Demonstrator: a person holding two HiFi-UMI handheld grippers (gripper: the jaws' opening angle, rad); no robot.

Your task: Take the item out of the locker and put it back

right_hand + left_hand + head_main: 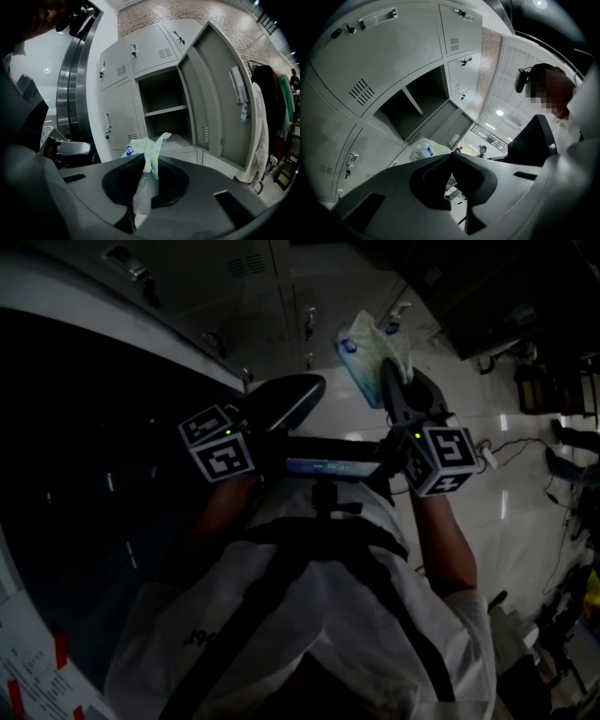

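The item is a crumpled, pale green and white plastic packet with a blue label. My right gripper is shut on its edge, and it sticks out past the fingertips. In the right gripper view the packet hangs in front of the open grey locker, whose inner shelf is bare. The locker's door swings out to the right. My left gripper is beside the right one, shut with nothing in it. In the left gripper view its tips meet, with the packet just beyond them and the open locker above.
Shut locker doors line the wall ahead. A curved steel frame stands left of the lockers. Clothes hang on a rack to the right. Cables and gear lie on the glossy floor at right. A person stands far off.
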